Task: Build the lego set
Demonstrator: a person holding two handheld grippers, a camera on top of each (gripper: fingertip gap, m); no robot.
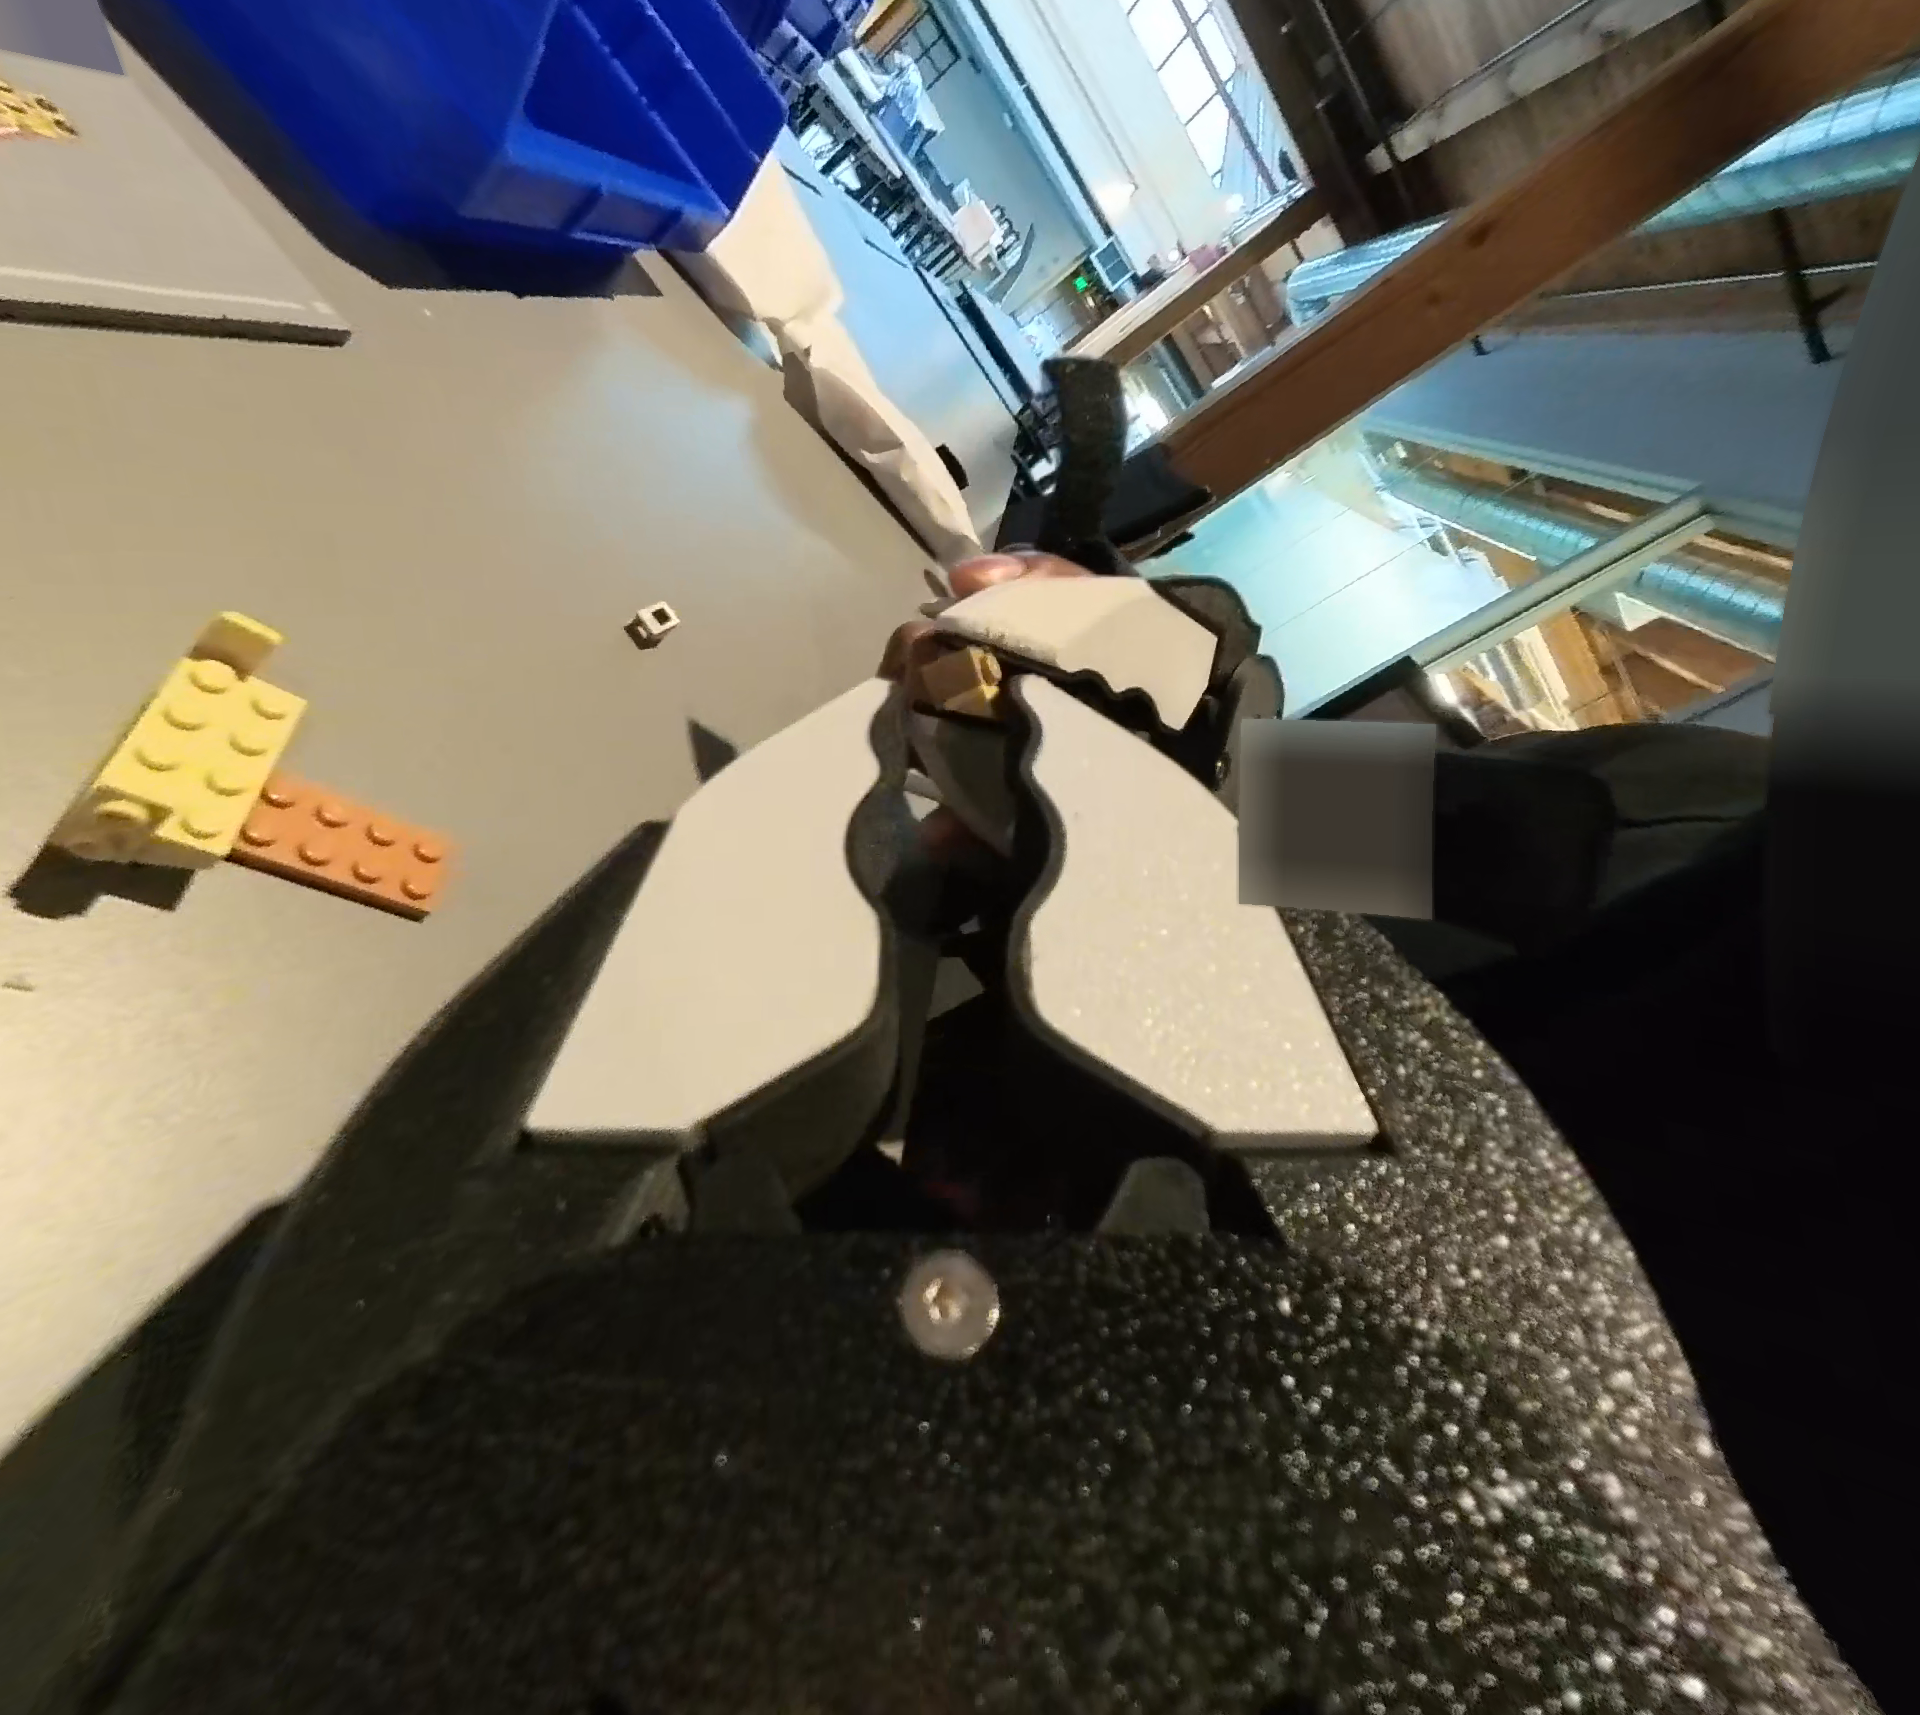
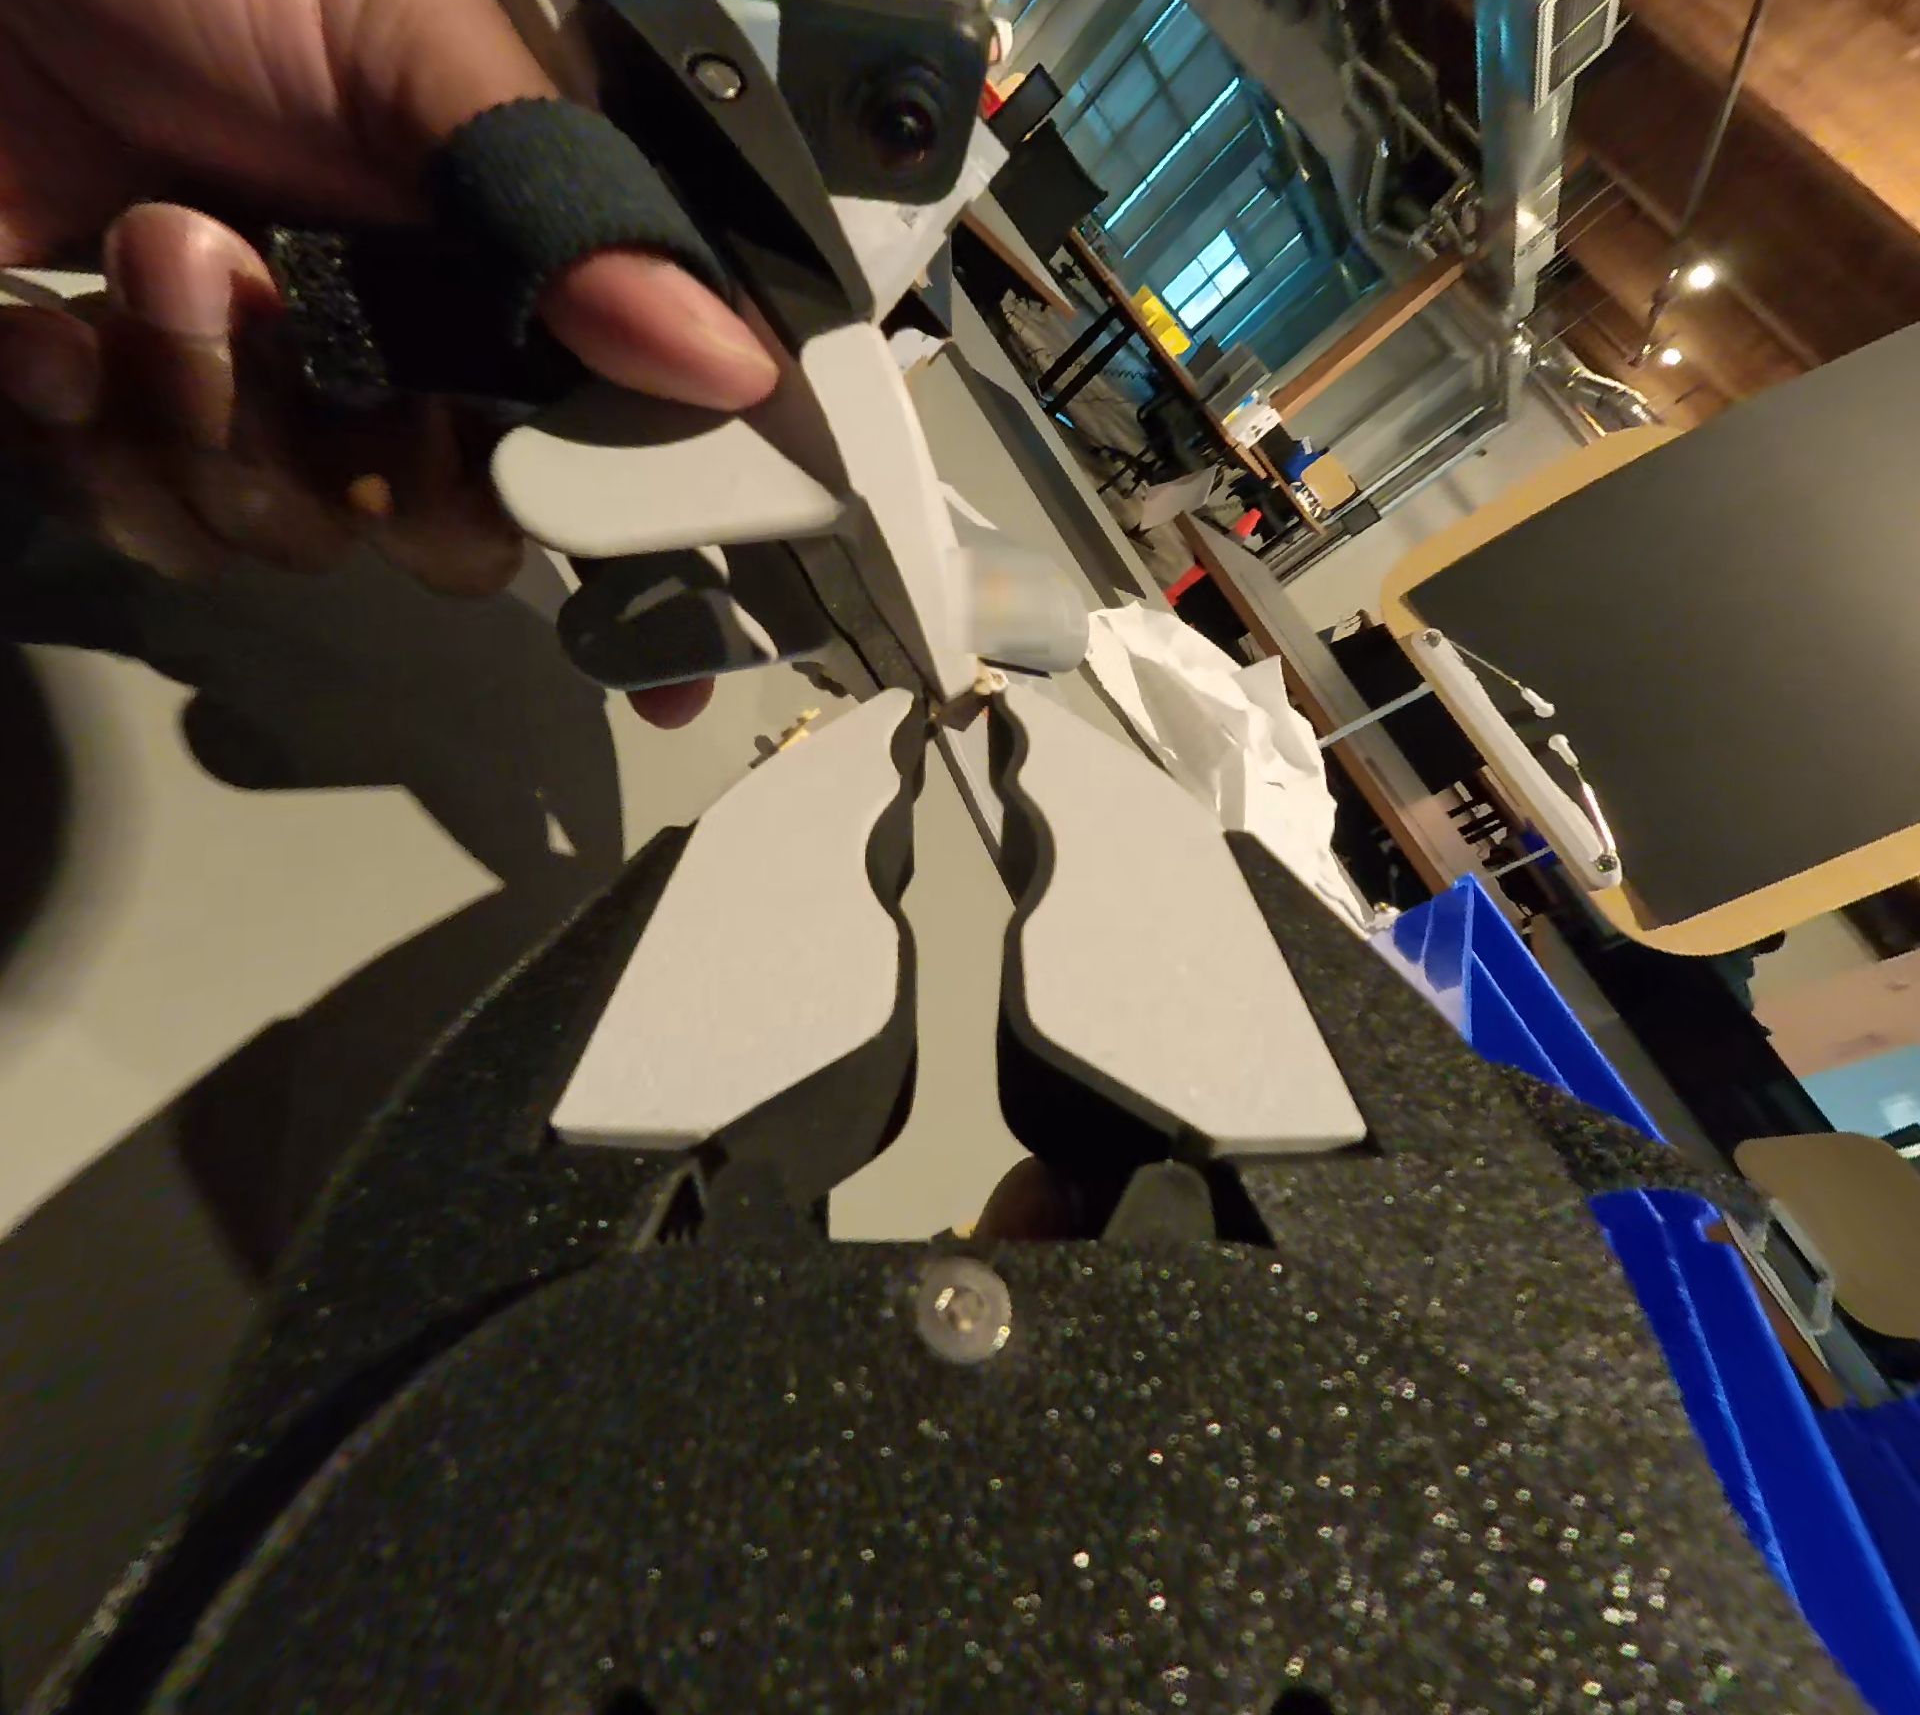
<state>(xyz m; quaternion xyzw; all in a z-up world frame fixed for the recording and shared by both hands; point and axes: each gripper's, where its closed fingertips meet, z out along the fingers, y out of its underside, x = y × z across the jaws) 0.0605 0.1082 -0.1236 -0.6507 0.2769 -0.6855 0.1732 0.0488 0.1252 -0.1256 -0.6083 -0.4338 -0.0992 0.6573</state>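
Left tongs (image 1: 951, 715) and right tongs (image 2: 951, 715) meet tip to tip above the grey surface (image 1: 468, 470), both raised off it. A small tan lego piece (image 1: 961, 678) sits at the meeting point, pinched at the tips of the left tongs; right tongs' tips press against the same piece (image 2: 961, 707), nearly closed. A yellow studded lego block assembly (image 1: 192, 756) lies on the surface, overlapping one end of a flat brown studded lego plate (image 1: 348, 850). A tiny grey square lego part (image 1: 652, 623) lies alone nearby. Blue plastic bins (image 1: 436, 24) stand along the surface's far edge.
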